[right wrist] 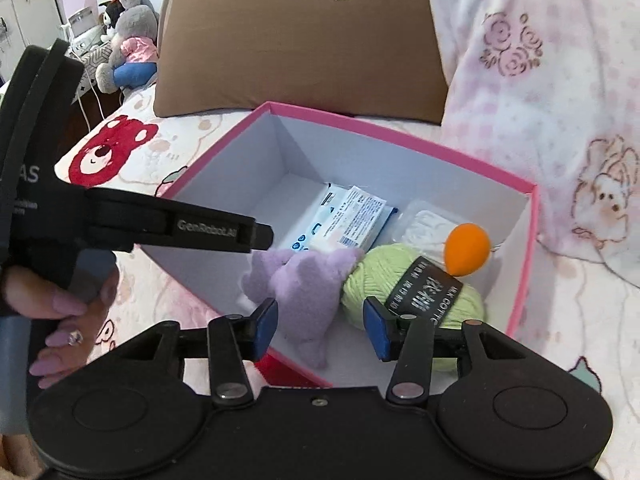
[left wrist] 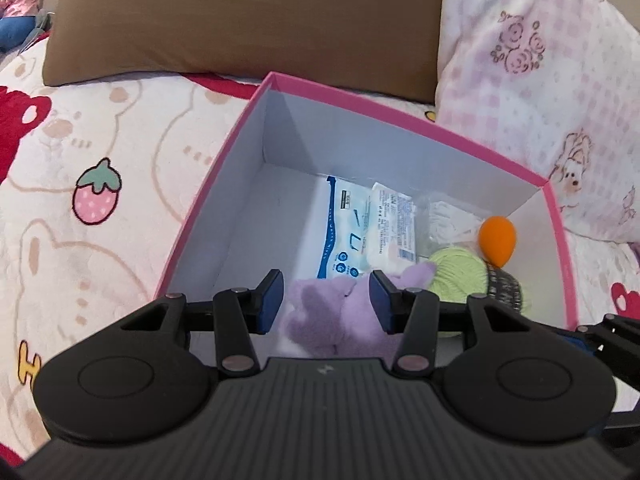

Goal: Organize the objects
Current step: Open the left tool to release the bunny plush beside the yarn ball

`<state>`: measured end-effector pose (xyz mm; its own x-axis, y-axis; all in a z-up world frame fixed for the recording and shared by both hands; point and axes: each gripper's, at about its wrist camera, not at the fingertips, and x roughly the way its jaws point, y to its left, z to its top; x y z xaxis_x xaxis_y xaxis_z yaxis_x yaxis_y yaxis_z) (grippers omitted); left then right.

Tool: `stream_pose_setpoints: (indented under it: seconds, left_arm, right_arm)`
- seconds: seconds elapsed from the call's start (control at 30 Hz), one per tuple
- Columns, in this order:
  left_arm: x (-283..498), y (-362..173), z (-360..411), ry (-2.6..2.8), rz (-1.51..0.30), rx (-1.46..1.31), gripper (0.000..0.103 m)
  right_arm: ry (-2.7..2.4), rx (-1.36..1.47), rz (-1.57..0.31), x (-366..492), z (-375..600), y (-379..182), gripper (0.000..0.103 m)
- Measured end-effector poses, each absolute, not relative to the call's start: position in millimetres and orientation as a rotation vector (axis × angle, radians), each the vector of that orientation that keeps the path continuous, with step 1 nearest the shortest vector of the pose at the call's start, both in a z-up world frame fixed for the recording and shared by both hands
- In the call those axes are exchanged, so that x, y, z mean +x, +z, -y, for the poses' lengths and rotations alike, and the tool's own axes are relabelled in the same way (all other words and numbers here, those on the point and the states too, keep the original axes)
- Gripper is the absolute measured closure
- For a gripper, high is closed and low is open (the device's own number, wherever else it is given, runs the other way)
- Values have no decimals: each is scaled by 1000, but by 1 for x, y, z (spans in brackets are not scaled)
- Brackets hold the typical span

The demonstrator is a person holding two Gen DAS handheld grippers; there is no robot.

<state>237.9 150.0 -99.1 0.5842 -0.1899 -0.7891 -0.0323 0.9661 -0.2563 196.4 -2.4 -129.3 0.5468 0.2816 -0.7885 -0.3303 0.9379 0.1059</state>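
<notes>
Both grippers, left gripper (left wrist: 325,300) and right gripper (right wrist: 320,326), hover spread above the pink box (right wrist: 404,134); the purple plush toy (right wrist: 298,284) lies inside, unheld.

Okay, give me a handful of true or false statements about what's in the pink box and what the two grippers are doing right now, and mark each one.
1. The purple plush toy lies inside the pink box. True.
2. The orange egg-shaped sponge sits on the blanket outside the box. False: it is in the box, by the green yarn ball.
3. The right gripper is shut on the yarn. False: its jaws stand open and hold nothing.
4. A blue and white wipes pack lies flat on the box floor. True.
5. The left gripper has open jaws above the plush toy. True.
6. The box has a lid on it. False: it is open on top.
</notes>
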Motion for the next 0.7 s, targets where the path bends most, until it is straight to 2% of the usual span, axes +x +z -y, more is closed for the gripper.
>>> stream_pose_setpoints:
  seconds: [0.2, 0.7]
  left_arm:
    - [218, -73, -150, -108, -893, -298, 57]
    - [140, -5, -108, -272, -811, -182, 51]
  right_arm:
    - [336, -52, -882, 175, 12, -112, 47]
    - [219, 10, -783, 99, 66, -59, 42]
